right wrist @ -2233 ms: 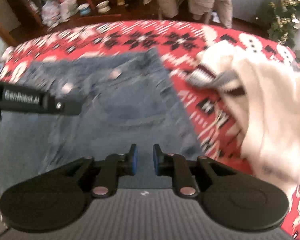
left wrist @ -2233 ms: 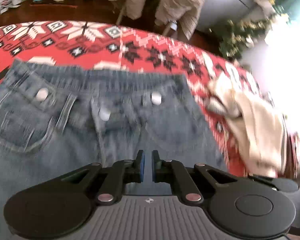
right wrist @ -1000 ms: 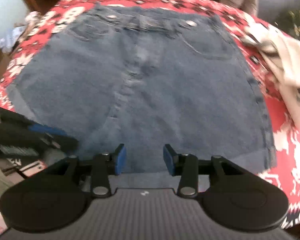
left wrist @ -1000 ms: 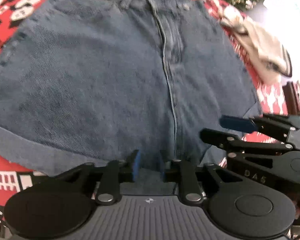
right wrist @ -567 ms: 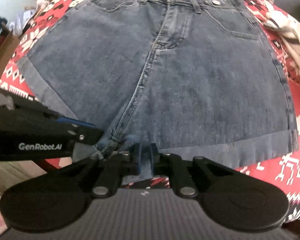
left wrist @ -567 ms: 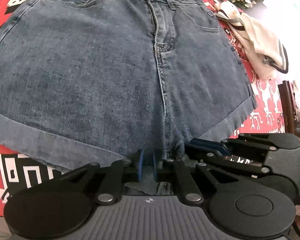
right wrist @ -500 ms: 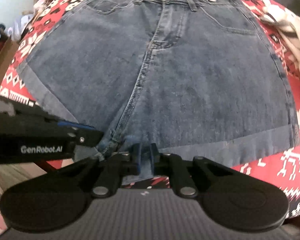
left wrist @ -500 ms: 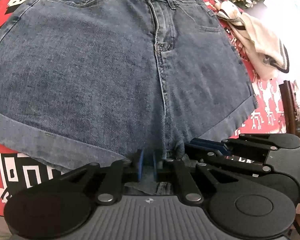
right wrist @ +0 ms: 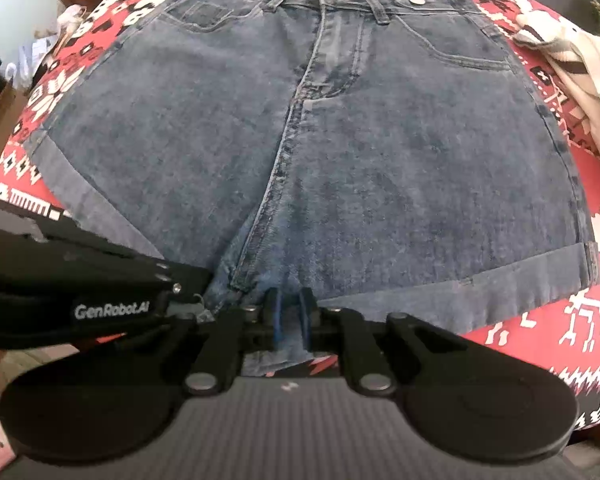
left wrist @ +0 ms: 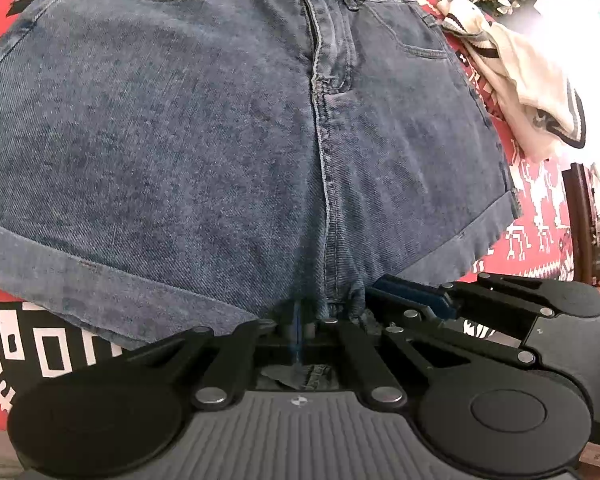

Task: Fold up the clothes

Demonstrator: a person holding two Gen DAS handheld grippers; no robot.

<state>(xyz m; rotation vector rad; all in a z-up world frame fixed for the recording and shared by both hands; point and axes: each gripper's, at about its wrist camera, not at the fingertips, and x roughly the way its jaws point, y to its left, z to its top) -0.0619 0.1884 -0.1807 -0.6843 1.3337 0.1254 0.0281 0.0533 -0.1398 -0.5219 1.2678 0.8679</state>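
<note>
Both tools sit side by side at the near hem of the denim shorts (left wrist: 204, 128), right at the crotch seam. Left tool (left wrist: 298, 326) has its jaws pressed fully together, pinching the denim at the bottom of the seam, with a scrap of fabric showing behind the pads. Right tool (right wrist: 288, 314) sits just beside it, its blue pads drawn close with a fold of the hem caught between them. From the left wrist view the right tool comes in from the right, its tips touching the same bunched bit of cloth. Beyond them the shorts lie flat, front up, waistband farthest away, cuffs rolled, on a counter under a red patterned cloth (right wrist: 572, 320). A cream knit garment (left wrist: 528, 80) lies crumpled just beside the shorts' right edge.
</note>
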